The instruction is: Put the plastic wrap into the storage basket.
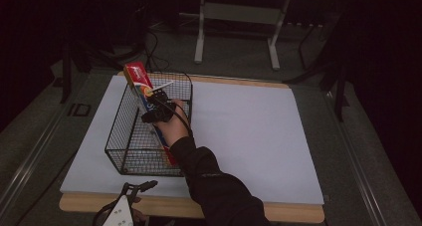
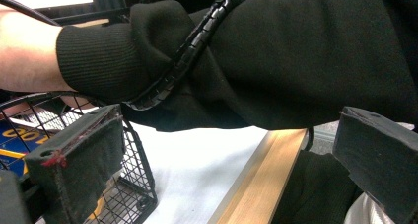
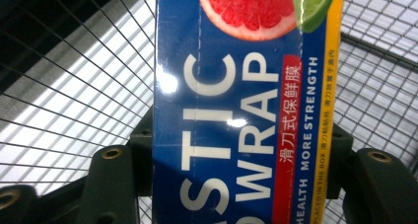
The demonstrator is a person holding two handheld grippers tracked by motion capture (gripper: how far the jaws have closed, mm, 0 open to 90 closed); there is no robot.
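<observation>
Box: a long plastic-wrap box (image 1: 144, 94), blue with a red end, is slanting inside the wire basket, its red end sticking up past the far rim and its lower end reaching toward the near right corner. In the right gripper view the box (image 3: 241, 110) is showing white lettering, a cut grapefruit and a lime slice.
Right gripper: the right gripper (image 1: 158, 111) is pinching the box across its width, roughly at mid length, inside the basket; in its own view the two jaws are pressing against the box's two long edges.
Right hand: the hand (image 1: 175, 129) is reaching in over the basket's near right corner, with the black sleeve (image 1: 214, 183) running back to the bottom edge of the high view.
Basket: the black wire basket (image 1: 117, 136) is sitting on the left part of the white sheet, its mesh visible on both sides of the box in the right gripper view.
Left gripper: the left gripper (image 1: 130, 193) is resting low at the table's near edge, just in front of the basket; its jaws are standing spread wide with nothing between them.
Cable: a ribbed black cable (image 2: 185, 56) is lying across the sleeve in the left gripper view.
Sheet: the white sheet (image 1: 249, 136) is covering most of the wooden table (image 1: 293, 213).
</observation>
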